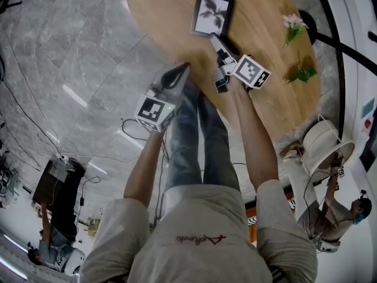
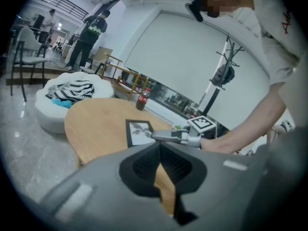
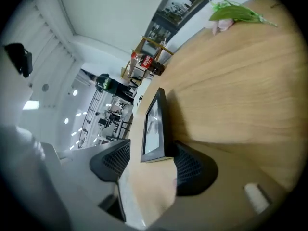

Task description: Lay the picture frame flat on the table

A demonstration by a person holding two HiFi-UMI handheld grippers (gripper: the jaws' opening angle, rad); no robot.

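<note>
The black picture frame (image 1: 212, 15) holding a grey leaf print lies flat, face up, on the oval wooden table (image 1: 159, 16). My right gripper (image 1: 215, 43) reaches over the table edge to the frame's near corner. In the right gripper view the frame (image 3: 155, 124) has its corner between the spread jaws of that gripper (image 3: 153, 158); the right pad (image 3: 190, 165) lies beside its back and the left pad (image 3: 115, 160) stands apart. My left gripper (image 1: 181, 71) hangs off the table's near edge, its jaws (image 2: 160, 150) shut on nothing. From there the frame (image 2: 139, 132) shows beyond the right gripper (image 2: 161, 135).
Two artificial flower sprigs (image 1: 293, 27) (image 1: 303, 73) lie at the table's right side, one showing (image 3: 233, 14) in the right gripper view. A red can (image 2: 142, 99) stands at the far edge. A white pouf (image 2: 72, 95), a white basket (image 1: 323, 141), floor cables and bystanders surround the table.
</note>
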